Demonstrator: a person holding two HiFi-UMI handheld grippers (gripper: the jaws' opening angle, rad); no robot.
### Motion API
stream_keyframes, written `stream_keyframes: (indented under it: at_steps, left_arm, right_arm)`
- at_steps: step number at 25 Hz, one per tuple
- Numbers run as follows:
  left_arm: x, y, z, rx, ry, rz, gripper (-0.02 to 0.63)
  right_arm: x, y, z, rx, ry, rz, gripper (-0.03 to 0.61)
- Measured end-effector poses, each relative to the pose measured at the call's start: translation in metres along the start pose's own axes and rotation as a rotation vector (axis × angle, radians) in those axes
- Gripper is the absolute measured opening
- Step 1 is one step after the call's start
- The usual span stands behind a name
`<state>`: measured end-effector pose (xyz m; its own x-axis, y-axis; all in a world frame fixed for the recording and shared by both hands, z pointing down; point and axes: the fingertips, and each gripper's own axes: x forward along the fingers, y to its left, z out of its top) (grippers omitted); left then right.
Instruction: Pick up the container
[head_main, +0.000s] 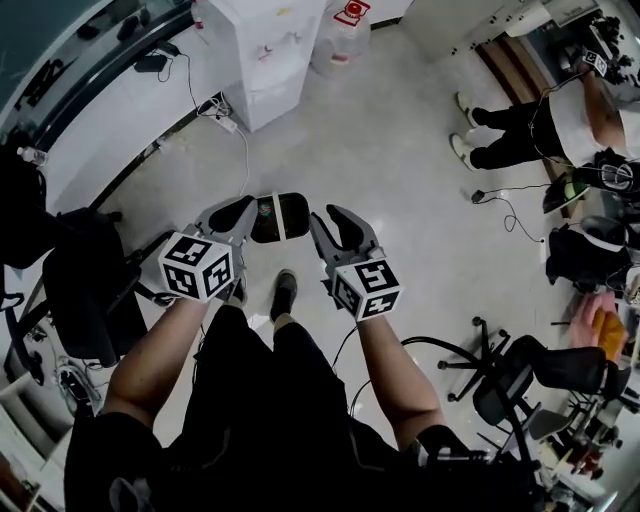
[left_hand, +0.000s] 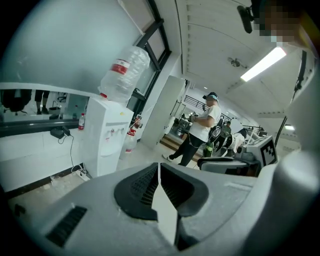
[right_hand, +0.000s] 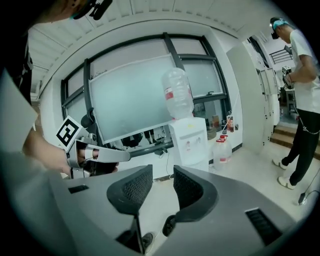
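Both grippers hang in front of me above a bare grey floor (head_main: 400, 150). My left gripper (head_main: 278, 217) is shut, its dark pads pressed together with nothing between them, as the left gripper view shows for the same gripper (left_hand: 159, 185). My right gripper (head_main: 335, 222) is open: in its own view the right gripper (right_hand: 162, 187) has a clear gap between its ribbed pads (right_hand: 131, 190) and holds nothing. The only containers I can see are a clear water jug (right_hand: 177, 95) on a white dispenser (right_hand: 192, 142) and a smaller jug (right_hand: 221, 150) on the floor beside it.
The dispenser (head_main: 265, 55) stands at the far wall with cables (head_main: 225, 120) at its foot. A person (head_main: 530, 125) sits at the right. An office chair (head_main: 520, 375) stands at the lower right and a black chair (head_main: 85, 280) at the left.
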<state>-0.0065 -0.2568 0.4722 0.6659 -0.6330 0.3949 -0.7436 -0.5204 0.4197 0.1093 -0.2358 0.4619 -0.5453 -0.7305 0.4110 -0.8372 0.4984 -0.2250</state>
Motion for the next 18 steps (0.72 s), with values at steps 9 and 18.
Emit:
stream_keyframes:
  at_steps: [9, 18]
  left_arm:
    - [0.042, 0.06, -0.064, 0.0, 0.071, 0.056, 0.009]
    - [0.082, 0.105, -0.133, -0.09, 0.148, 0.094, 0.009]
  right_arm:
    - [0.058, -0.015, -0.086, 0.027, 0.145, -0.026, 0.124]
    - [0.102, -0.031, -0.158, 0.021, 0.211, -0.065, 0.135]
